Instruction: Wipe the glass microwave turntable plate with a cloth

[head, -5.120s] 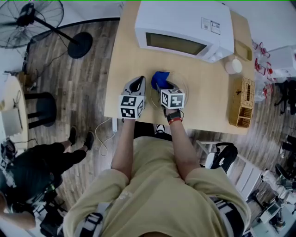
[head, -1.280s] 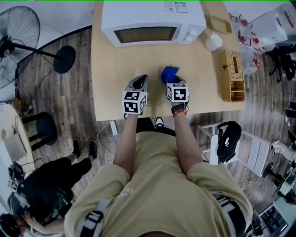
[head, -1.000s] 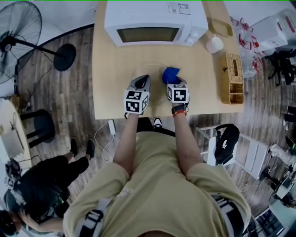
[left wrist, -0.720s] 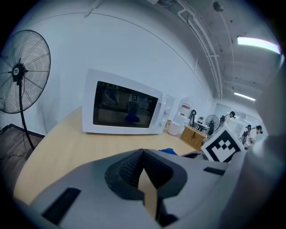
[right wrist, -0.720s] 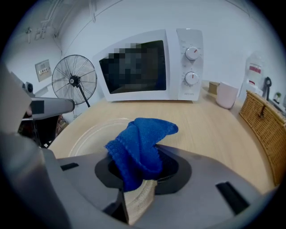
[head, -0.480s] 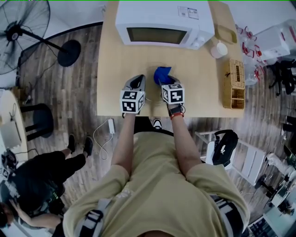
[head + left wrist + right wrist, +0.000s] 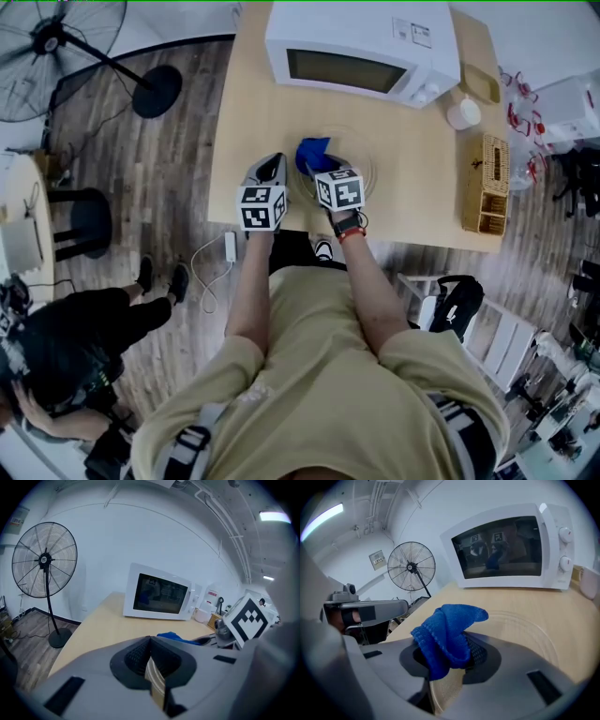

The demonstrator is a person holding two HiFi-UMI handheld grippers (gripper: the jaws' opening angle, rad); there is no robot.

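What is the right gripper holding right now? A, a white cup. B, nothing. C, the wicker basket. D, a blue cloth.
D: the right gripper has its jaws closed on a bunched blue cloth, just above the glass plate.

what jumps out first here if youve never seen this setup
The bright blue cloth catches the eye first, clamped in the right tool just over the plate near the front of the table. Behind it, a big white microwave sits at the back of the table with its door shut.
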